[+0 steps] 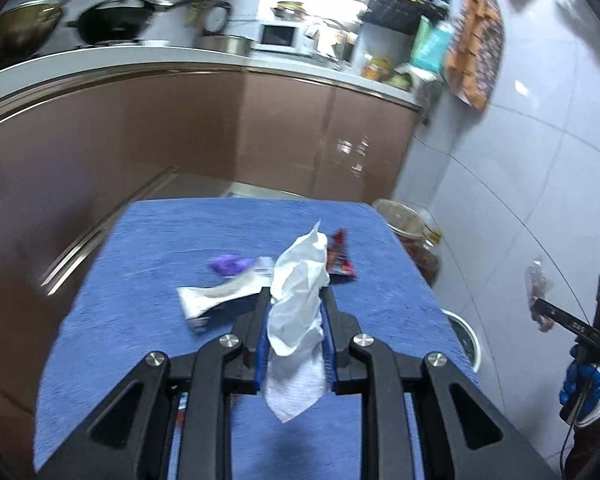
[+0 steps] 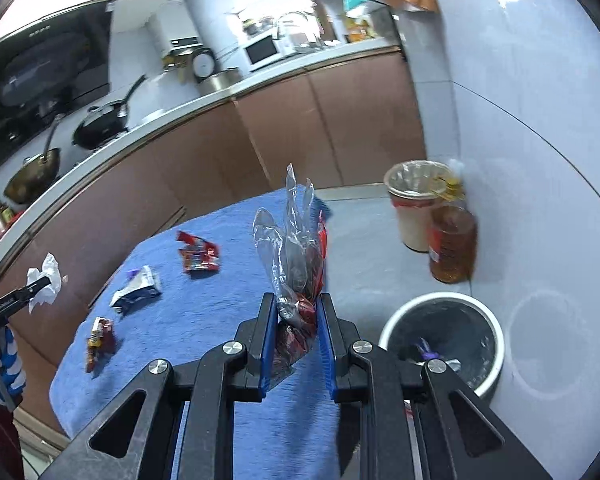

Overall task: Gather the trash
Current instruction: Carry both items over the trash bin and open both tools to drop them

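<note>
Kitchen w/ blue cloth table [image 2: 220,360], wrappers [image 2: 198,256] on it, bin [image 2: 496,344] beside.

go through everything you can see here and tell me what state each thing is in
Left claw: shut on white tissue, lifted.
Right claw: shut on clear plastic wrapper.
White bin: open, trash inside.
Red wrapper: crumpled on blue cloth.
White packet: lying flat.

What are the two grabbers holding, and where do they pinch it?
The left gripper pinches a white tissue around its middle. The right gripper pinches a clear plastic wrapper near its lower part.
</note>
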`<action>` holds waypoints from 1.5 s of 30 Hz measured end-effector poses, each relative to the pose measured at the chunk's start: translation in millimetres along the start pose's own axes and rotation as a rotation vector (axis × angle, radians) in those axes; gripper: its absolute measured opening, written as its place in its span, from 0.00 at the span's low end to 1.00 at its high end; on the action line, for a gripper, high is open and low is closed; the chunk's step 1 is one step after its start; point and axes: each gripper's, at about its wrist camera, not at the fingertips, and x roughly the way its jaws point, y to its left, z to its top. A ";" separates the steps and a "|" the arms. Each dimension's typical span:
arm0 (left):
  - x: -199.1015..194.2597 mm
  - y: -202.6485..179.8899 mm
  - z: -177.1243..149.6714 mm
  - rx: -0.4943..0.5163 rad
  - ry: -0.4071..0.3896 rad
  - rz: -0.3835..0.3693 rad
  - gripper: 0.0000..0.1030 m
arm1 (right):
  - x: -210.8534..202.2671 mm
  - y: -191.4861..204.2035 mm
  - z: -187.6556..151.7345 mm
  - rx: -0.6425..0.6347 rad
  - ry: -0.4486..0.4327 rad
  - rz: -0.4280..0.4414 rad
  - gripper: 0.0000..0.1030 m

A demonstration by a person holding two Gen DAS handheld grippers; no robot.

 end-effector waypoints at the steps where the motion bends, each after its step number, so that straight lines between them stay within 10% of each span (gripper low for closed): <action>1: 7.4 -11.1 1.6 0.016 0.010 -0.015 0.20 | 1.6 -5.6 -1.4 0.009 0.003 -0.009 0.18; 17: 159.6 -241.9 -14.0 0.335 0.242 -0.321 0.20 | 45.4 -100.2 -26.1 0.160 0.073 -0.166 0.18; 26: 262.6 -338.6 -30.0 0.359 0.381 -0.350 0.23 | 91.4 -148.0 -42.9 0.208 0.148 -0.265 0.19; 45: 338.4 -371.2 -50.4 0.310 0.476 -0.327 0.44 | 136.4 -189.2 -70.0 0.200 0.257 -0.429 0.36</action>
